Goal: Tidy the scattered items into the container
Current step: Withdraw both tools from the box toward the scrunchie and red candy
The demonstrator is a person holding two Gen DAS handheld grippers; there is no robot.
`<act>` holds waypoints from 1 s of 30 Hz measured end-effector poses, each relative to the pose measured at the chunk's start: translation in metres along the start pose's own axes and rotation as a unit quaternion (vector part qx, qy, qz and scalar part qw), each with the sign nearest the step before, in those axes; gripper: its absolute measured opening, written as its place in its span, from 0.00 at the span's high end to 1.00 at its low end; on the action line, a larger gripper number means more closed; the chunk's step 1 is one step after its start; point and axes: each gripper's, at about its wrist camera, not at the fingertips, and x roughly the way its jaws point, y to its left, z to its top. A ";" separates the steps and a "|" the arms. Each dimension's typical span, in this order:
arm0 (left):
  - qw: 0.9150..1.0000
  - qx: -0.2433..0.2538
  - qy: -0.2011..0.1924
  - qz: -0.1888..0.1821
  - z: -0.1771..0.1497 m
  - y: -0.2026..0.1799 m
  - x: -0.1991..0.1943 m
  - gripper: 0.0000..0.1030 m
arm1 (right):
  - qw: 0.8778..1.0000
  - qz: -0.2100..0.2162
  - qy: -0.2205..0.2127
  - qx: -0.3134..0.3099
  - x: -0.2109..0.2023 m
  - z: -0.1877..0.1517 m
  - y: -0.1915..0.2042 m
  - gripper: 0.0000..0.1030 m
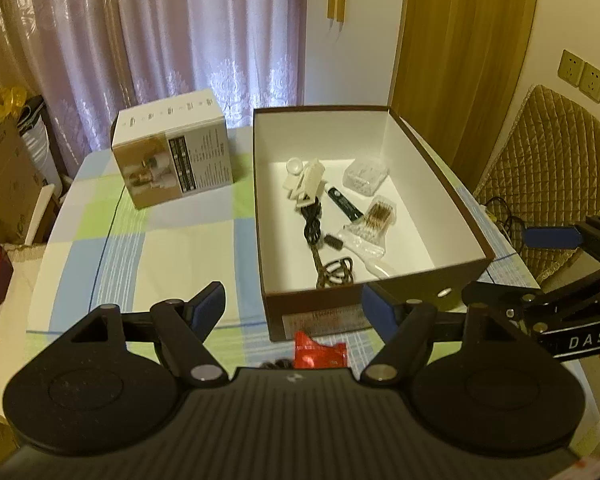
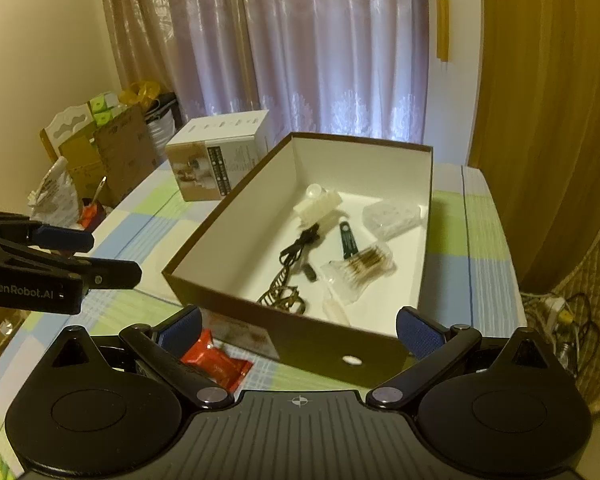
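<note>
red packet (image 1: 319, 350) lies on the cloth just in front of the box (image 1: 380, 312) — likely light, crinkly, slippery; best pinched across its flat middle. left gripper (image 1: 294, 304) and right gripper (image 2: 298, 330) — jaws apart, empty.

The red packet (image 1: 320, 354) between the left tongs is half hidden behind their body, and some dark thing (image 1: 276, 364) beside it barely peeks out. The label (image 2: 240, 334) on the box's near wall is too blurry to read.

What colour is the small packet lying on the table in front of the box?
The small crinkled foil packet is red-orange; the right wrist view shows it best.
</note>
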 end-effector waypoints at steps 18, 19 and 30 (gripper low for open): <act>0.999 0.003 0.041 0.021 -0.037 0.003 0.004 0.30 | 0.999 -0.007 0.027 0.022 0.000 -0.029 0.008 0.02; 0.999 0.003 0.042 0.021 -0.038 0.003 0.005 0.30 | 0.999 -0.008 0.028 0.022 0.000 -0.030 0.009 0.02; 0.998 0.007 0.053 0.022 -0.044 0.004 0.007 0.30 | 0.999 -0.017 0.038 0.022 0.005 -0.036 0.014 0.02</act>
